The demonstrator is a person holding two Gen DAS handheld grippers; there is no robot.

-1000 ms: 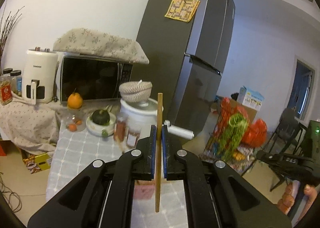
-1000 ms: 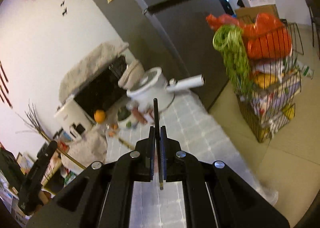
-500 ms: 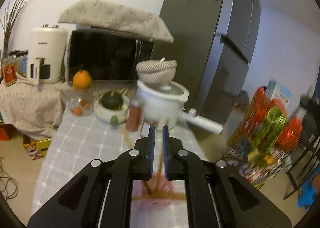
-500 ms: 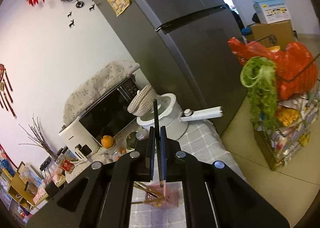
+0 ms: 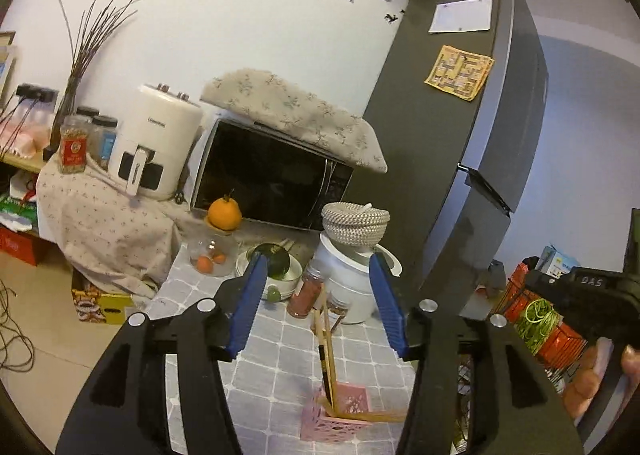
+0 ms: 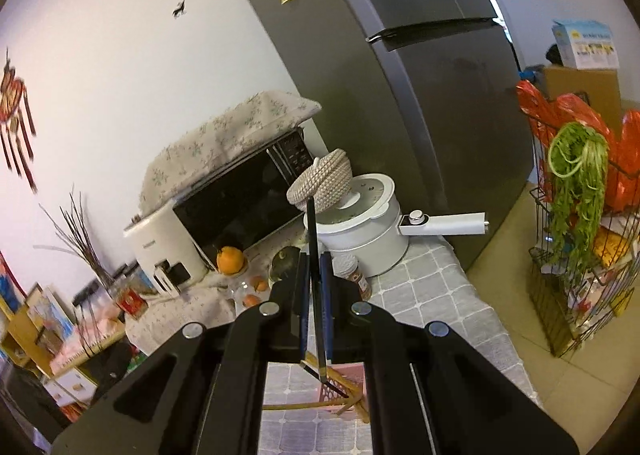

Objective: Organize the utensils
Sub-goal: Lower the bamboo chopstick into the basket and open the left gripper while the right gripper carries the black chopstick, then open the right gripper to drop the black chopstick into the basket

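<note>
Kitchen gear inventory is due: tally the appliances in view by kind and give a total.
Air fryer: 1
Microwave: 1
Electric pot: 1
Refrigerator: 1
Total: 4

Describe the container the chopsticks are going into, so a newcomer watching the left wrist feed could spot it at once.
Find the tall dark fridge; a table with a grey checked cloth runs from it toward the camera. At the table's near end, below the open left gripper, stands the pink holder. It is the only pink, lattice-sided box there, with chopsticks leaning out of it.
</note>
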